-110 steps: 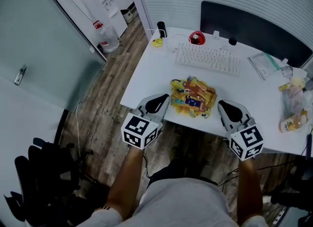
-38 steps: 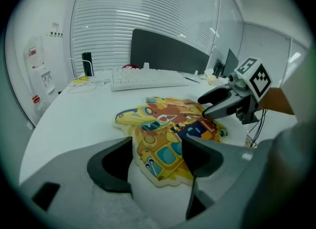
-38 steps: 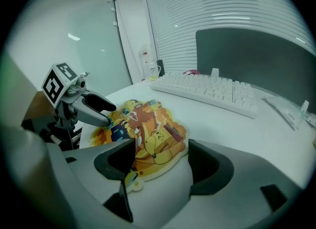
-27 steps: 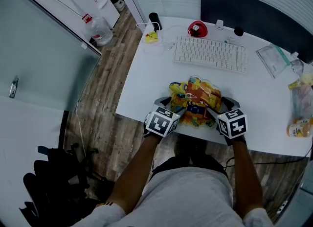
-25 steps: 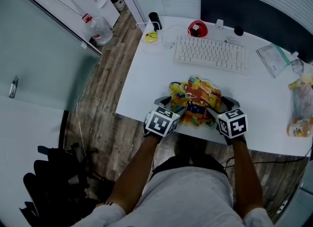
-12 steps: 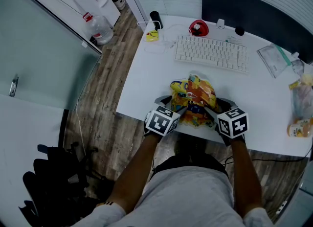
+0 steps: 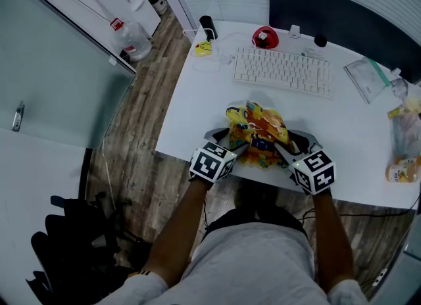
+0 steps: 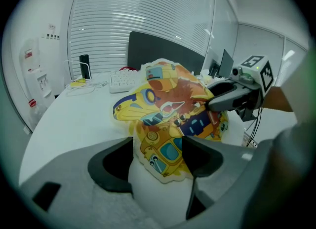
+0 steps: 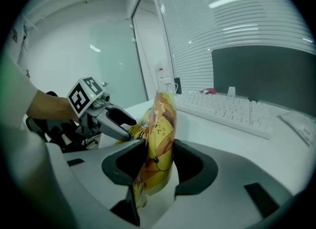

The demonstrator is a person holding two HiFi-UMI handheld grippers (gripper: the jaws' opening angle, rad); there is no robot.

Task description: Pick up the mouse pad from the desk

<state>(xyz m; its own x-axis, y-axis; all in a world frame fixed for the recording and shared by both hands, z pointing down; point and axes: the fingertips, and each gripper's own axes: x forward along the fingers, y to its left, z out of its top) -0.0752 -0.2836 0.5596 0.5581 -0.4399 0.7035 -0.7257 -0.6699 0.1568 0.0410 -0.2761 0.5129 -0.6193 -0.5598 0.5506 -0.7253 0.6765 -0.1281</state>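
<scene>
The mouse pad [image 7: 258, 131], printed with bright yellow and orange cartoons, lies near the front edge of the white desk [image 7: 197, 110], bulged upward in its middle. My left gripper [image 7: 229, 140] is at its left end. In the left gripper view the pad's corner [image 8: 165, 149] lies between open jaws [image 8: 158, 156]. My right gripper [image 7: 290, 146] is at the pad's right end with its jaws closing. In the right gripper view the pad's edge [image 9: 160, 124] stands upright, pinched between them [image 9: 158, 161].
Behind the pad lie a white keyboard [image 7: 281, 71] and a dark monitor [image 7: 342, 18]. A red object [image 7: 264, 35], a black cylinder [image 7: 208, 27] and a yellow item [image 7: 202, 49] stand at the back left. A plastic bag [image 7: 365, 80] and a bottle [image 7: 401, 169] lie right.
The right gripper has risen a little and closed on the pad's right edge, which now stands lifted and folded. The pad bulges more. The left gripper has stayed put.
</scene>
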